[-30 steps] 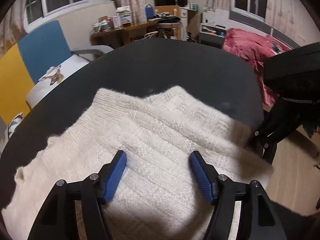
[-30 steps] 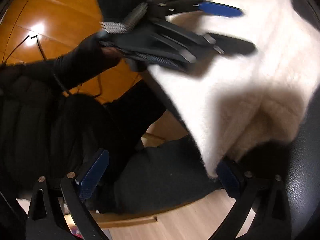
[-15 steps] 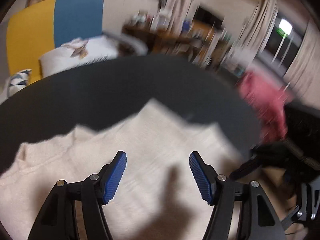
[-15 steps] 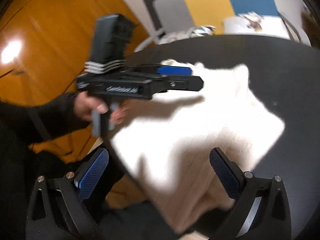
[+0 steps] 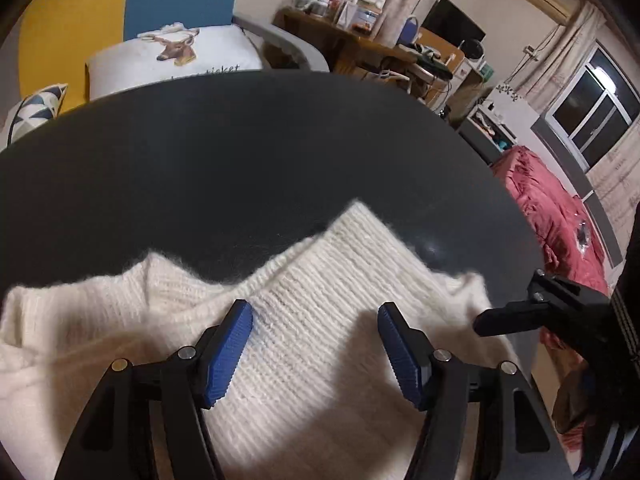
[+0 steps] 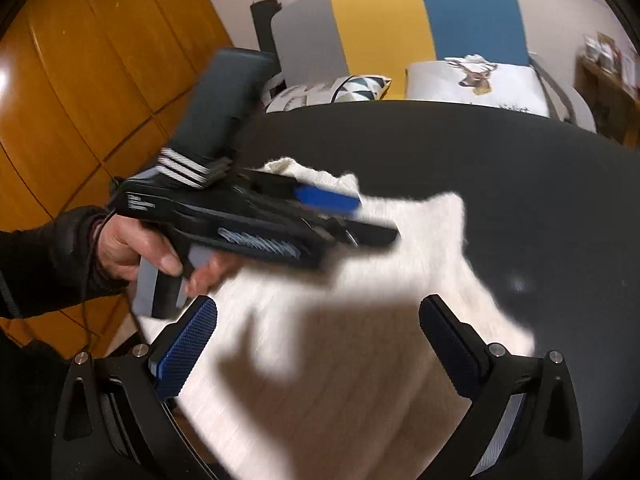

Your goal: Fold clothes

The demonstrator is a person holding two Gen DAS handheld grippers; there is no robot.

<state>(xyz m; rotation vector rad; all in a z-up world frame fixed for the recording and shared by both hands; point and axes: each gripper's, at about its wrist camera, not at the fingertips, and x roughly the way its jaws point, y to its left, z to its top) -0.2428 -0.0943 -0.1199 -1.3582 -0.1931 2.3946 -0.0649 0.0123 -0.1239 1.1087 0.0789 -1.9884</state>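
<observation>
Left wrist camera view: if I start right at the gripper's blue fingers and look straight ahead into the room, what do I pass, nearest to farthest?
Left gripper with its jaws apart → cream knitted sweater → bare dark round table → white deer-print cushion → yellow and blue panel behind it.

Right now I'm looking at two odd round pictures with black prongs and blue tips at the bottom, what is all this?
Those prongs are hand-held grabbing tools, one in each of a person's hands, each with a wide-angle camera looking along its jaws. One picture is from the left gripper, the other from the right gripper. In the right view you can see the left hand gripping its tool's handle. A fluffy white sweater, partly folded, lies on a dark round table. Both pairs of jaws stand apart above the sweater and hold nothing. Behind the table are cushions, a cluttered desk and a red blanket.
</observation>
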